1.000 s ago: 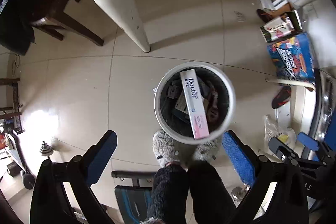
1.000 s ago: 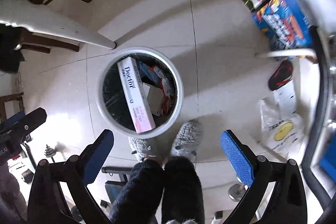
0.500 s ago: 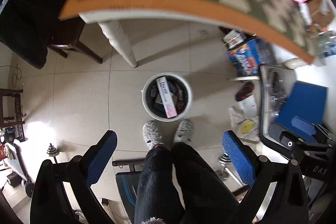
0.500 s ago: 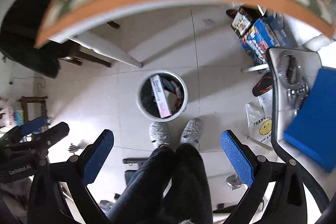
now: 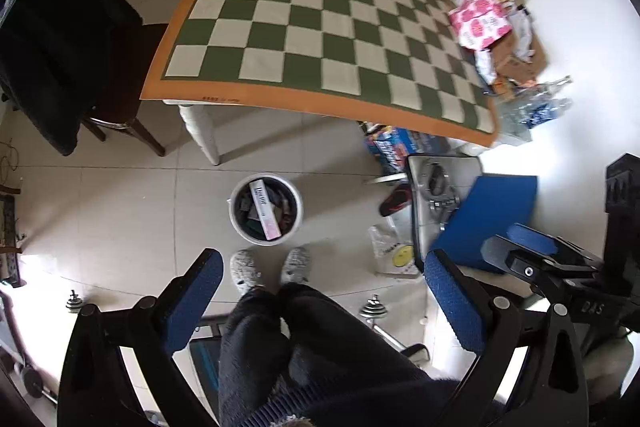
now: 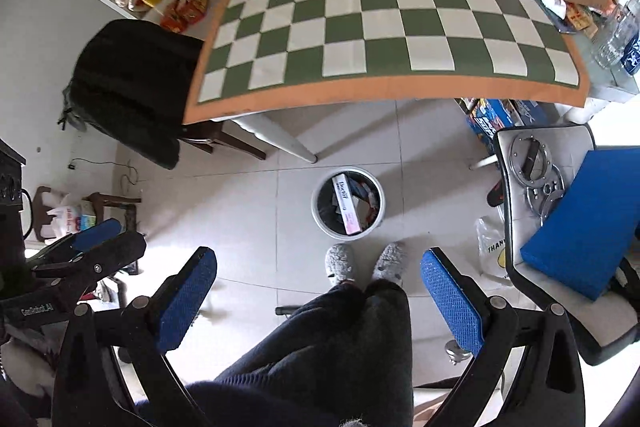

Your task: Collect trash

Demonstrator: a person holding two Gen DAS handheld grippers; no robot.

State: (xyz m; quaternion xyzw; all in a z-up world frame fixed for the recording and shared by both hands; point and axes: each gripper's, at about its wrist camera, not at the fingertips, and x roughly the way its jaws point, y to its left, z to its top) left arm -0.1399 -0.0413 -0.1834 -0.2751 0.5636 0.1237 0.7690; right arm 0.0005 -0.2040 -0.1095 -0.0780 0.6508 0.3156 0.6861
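Note:
A white round bin (image 5: 236, 223) stands on the tiled floor below the table edge; it also shows in the right wrist view (image 6: 320, 223). It holds a white and pink box (image 5: 265, 215) marked "Doctor" and other trash. My left gripper (image 5: 322, 303) is open and empty, high above the floor. My right gripper (image 6: 318, 299) is open and empty at about the same height. The green and cream checkered table (image 5: 320, 23) is bare in the middle. A pink patterned box (image 5: 480, 23), cardboard and crumpled plastic bottles (image 5: 536, 103) lie at its right end.
A dark chair with a black coat (image 5: 60, 47) stands left of the table. A chair with a blue cushion (image 6: 576, 219) and metal rings is at the right. A plastic bag (image 6: 490, 251) and colourful boxes (image 6: 496, 115) lie on the floor. My legs and grey slippers (image 5: 268, 267) are below.
Both grippers have risen from just above the bin to above table height. The bin has shrunk in view and the table top has come into sight. Both stay open and empty.

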